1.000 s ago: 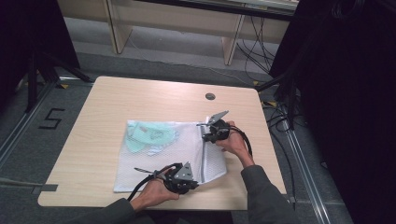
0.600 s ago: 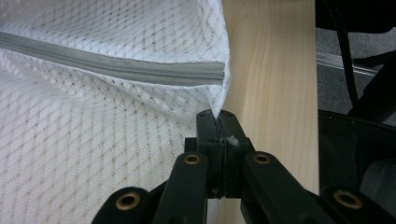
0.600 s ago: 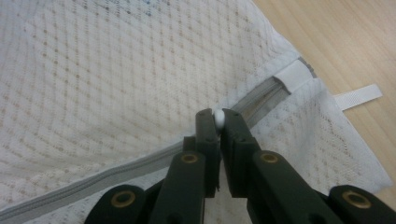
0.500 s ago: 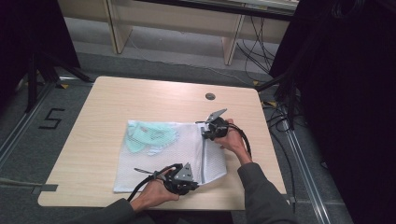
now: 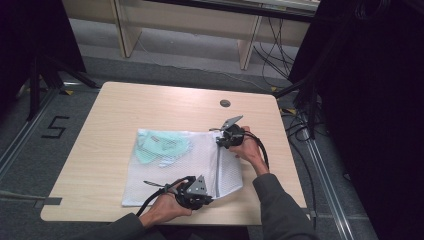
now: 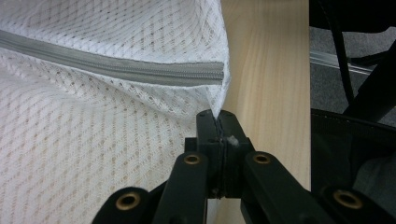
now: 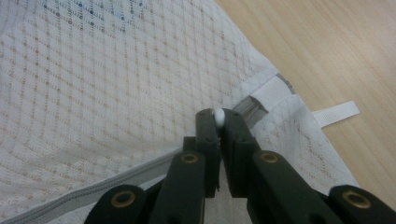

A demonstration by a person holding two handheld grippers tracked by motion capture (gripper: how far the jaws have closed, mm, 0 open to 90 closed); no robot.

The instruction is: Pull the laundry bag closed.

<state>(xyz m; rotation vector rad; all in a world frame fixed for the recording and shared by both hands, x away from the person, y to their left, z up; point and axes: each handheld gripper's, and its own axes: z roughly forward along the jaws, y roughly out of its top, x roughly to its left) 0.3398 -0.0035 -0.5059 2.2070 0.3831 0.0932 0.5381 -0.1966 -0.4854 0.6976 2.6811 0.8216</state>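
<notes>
Two grippers clamp one white mesh laundry bag [image 5: 175, 170] lying mid-table [image 5: 150, 105]: the left gripper [image 6: 217, 122] pinches the bag's corner at six o'clock, the right gripper [image 7: 218, 120] grips the white zipper pull [image 7: 218, 115] at two o'clock.

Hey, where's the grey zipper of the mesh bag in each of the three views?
High view: the zipper runs as a thin grey line down the mesh bag's right part, between the two claws.
Left gripper view: it crosses the upper half, ending just above the left claw.
Right gripper view: it runs from bottom left up to the right claw, which pinches a white pull.
Shared landmark: the wooden table.
</notes>
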